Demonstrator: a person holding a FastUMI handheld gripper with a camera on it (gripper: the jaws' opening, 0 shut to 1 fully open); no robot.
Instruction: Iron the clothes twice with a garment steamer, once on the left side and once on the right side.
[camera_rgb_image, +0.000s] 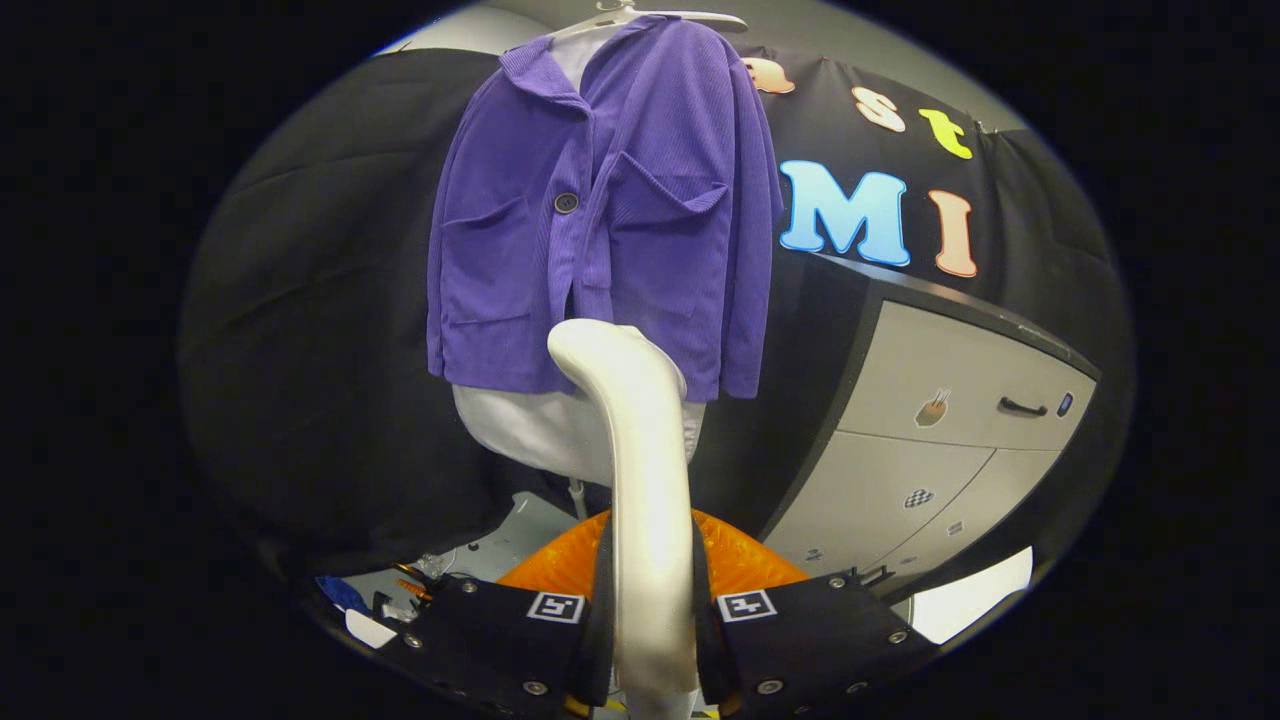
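Between the tongs (652, 640): garment steamer (640, 470), clamped by both fingers. Ahead: purple jacket (600, 220) on hanger (650, 15). Beside: grey cabinet (950, 420). Below: orange item (740, 560), possibly a base. Open room left of the jacket.

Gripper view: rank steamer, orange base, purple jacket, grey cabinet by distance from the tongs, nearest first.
1. White curved garment steamer: clamped between the tongs.
2. Orange textured base: just beyond the fingers.
3. Purple corduroy jacket on hanger, ahead; grey drawer cabinet, off to the right: too close to call.

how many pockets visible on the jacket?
2: one pocket beside the button, the other pocket across the placket. Steamer, held in the gripper, may hide more.
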